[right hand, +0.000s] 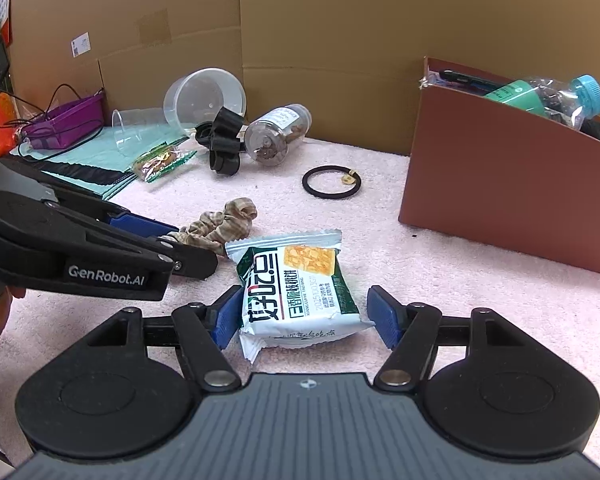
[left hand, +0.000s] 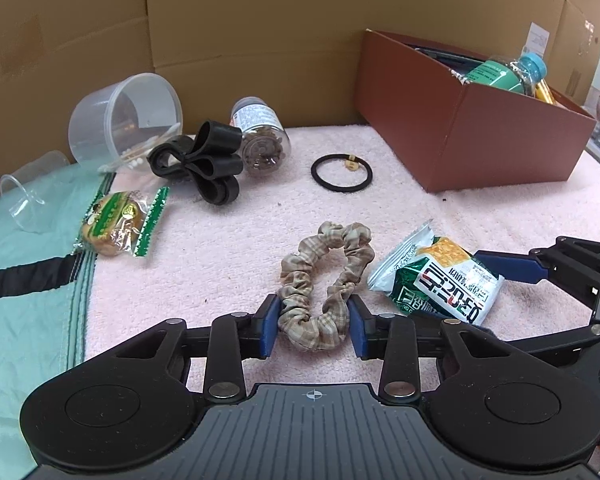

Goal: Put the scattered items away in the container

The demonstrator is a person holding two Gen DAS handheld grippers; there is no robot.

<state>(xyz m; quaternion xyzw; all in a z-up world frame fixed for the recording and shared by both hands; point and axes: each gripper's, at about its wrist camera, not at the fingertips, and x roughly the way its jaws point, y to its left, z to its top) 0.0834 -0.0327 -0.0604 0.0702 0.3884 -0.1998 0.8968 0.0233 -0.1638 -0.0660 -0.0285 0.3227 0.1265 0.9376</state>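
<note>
The left claw (left hand: 313, 322) is closed narrow on the beige plaid scrunchie (left hand: 327, 280), its 2 blue pads pressing the near loop of the fabric from either side while the rest of the scrunchie lies on the pink towel (left hand: 220, 264) covering the tabletop. The right claw (right hand: 306, 316) stands wide around the green-and-white snack packet (right hand: 300, 292); its left pad sits at the packet's edge and its right pad stands clear of it, so the packet lies between the pads without being gripped.

The scrunchie and the packet lie just beside each other near the front of the towel. The brown box (left hand: 476, 120) serving as the container stands at the back right, against the cardboard wall (left hand: 260, 20), and already holds a bottle with a blue cap (left hand: 512, 72).

Still scattered on the towel are a black hair tie (left hand: 341, 172) with a small charm, near the box; a clear jar (left hand: 260, 140) lying on its side; a black folded clip (left hand: 204, 160) touching that jar; and a tipped translucent tub (left hand: 124, 116) with cotton swabs spilling out. A wrapped biscuit (left hand: 118, 224) and a clear cup (left hand: 24, 204) lie toward the left, the cup on a mint-green cloth (left hand: 28, 320).
</note>
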